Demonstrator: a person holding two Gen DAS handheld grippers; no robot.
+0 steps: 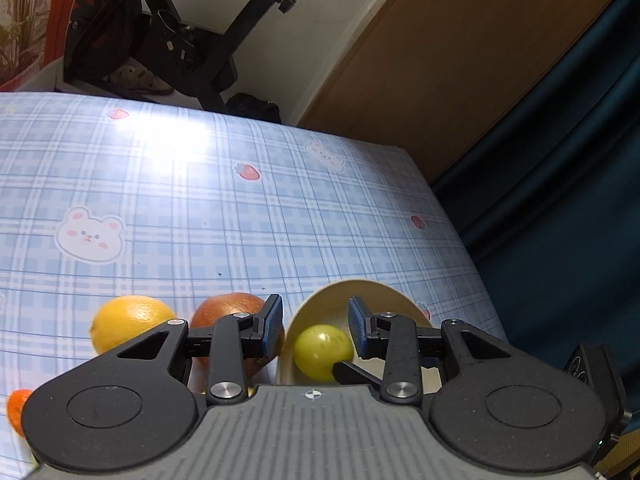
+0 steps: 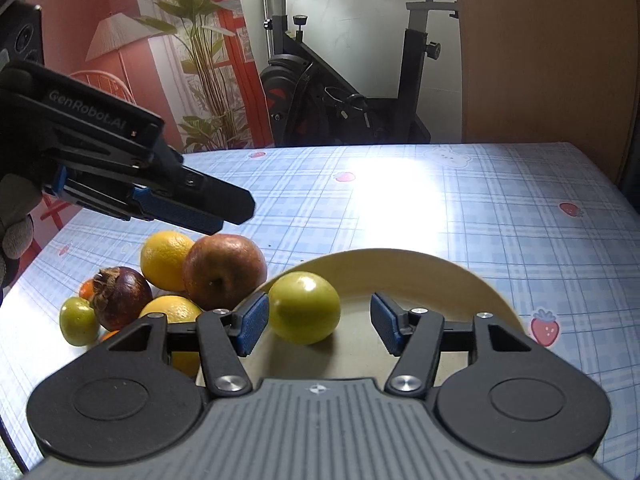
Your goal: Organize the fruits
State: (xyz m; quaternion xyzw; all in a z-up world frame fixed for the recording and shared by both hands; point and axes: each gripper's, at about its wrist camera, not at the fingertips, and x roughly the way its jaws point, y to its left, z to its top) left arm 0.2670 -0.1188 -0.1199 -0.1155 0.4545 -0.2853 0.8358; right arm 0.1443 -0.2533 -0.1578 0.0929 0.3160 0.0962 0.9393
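Note:
A cream plate [image 2: 432, 268] holds one green fruit [image 2: 305, 307]; both also show in the left wrist view, the plate [image 1: 372, 292] and the fruit [image 1: 323, 351]. My right gripper [image 2: 319, 323] is open low over the plate, the green fruit between its fingers near the left pad. My left gripper [image 1: 316, 326] is open and empty, hovering above the fruit pile; it appears in the right wrist view [image 2: 208, 216]. Left of the plate lie a red apple [image 2: 224, 270], two oranges [image 2: 165, 258], a dark mangosteen [image 2: 120, 298] and a small green fruit [image 2: 78, 320].
The table has a blue checked cloth [image 2: 460, 208] with bears and strawberries. An exercise bike [image 2: 340, 92] and a plant [image 2: 200, 60] stand behind it. A wooden panel [image 2: 540, 52] and a dark curtain [image 1: 580, 160] are at the right edge.

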